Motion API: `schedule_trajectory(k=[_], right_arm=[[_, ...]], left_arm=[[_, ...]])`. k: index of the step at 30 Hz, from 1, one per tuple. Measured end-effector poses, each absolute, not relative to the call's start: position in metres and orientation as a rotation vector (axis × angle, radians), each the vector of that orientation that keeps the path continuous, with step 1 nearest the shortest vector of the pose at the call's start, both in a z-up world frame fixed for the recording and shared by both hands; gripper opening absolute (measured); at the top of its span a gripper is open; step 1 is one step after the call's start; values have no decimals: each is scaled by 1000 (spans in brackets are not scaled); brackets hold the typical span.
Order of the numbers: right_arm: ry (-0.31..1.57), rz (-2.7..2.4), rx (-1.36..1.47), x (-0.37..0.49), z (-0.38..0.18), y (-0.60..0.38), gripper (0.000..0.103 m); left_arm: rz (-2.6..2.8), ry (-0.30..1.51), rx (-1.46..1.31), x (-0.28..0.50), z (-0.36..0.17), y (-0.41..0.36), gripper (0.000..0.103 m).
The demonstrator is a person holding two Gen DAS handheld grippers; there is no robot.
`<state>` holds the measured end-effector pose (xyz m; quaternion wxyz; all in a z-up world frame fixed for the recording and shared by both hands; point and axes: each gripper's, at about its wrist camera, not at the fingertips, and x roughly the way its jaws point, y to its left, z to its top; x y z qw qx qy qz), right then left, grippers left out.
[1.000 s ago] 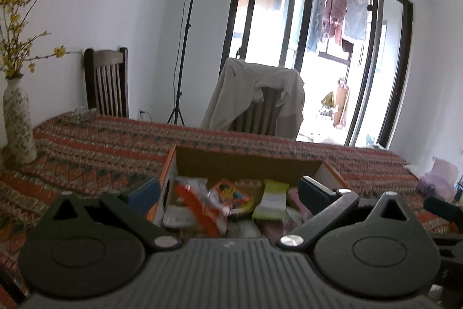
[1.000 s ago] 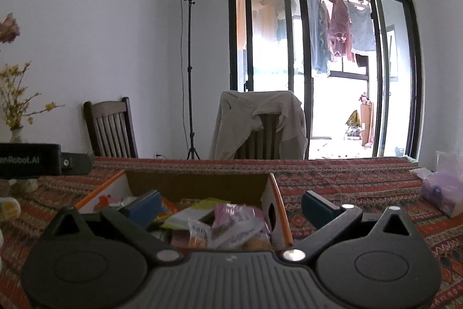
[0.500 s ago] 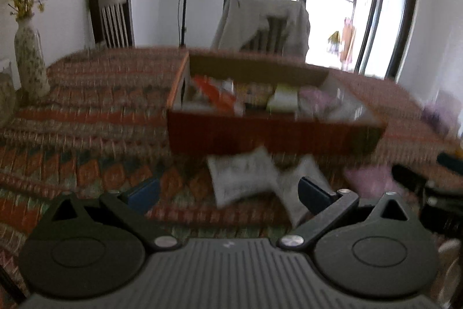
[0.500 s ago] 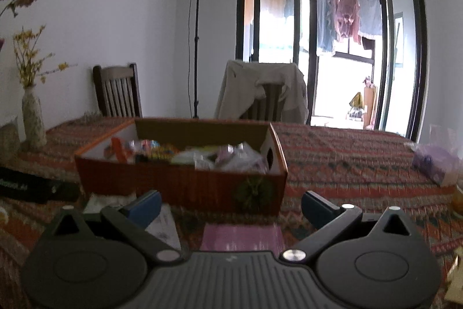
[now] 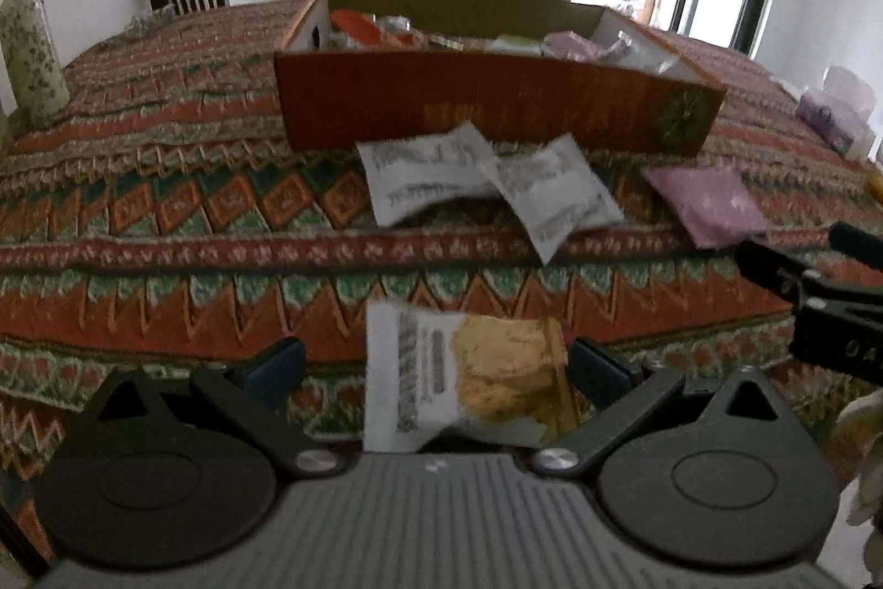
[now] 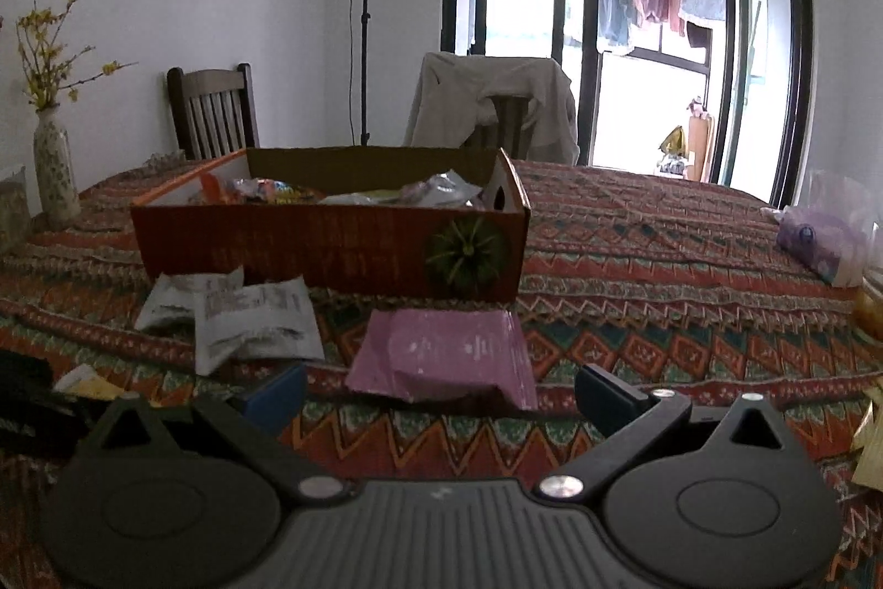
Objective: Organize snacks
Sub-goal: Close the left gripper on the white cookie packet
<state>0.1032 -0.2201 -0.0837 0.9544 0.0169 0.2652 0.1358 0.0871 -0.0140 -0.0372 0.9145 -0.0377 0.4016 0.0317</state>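
An orange cardboard box holding several snack packets stands on the patterned tablecloth; it also shows in the right wrist view. Two white packets and a pink packet lie in front of it. A white and yellow snack packet lies on the cloth between the open fingers of my left gripper. My right gripper is open and empty, just short of the pink packet, with the white packets to its left.
A flowered vase stands at the table's left. Two chairs stand behind the table, one draped with a jacket. A purple tissue pack lies at the right. The right gripper's body shows at the left view's right edge.
Both grippers have pulled back from above the box and dropped low over the near cloth. The loose packets in front of the box have come into view.
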Motion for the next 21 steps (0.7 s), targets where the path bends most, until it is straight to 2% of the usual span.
schedule_trajectory(k=[7,8,11,17,21], right_arm=[[555,278,35,102,-88,-221,103],[556,279,36,103,-88,-221,103],[563,277,39,103,-91,-222,103],[573,276,42,105,-95,-223,103],[577,272,45,107,-96,-224,103]], left_arm=[[115,770,-41,80,-42,-19,101],[116,763,-41,78,-42,-20,97],[109,730,-37,74,-40,-22,73],[69,693,-70,69,-36,-18,57],[61,618,-66,67,-26,-15,56]])
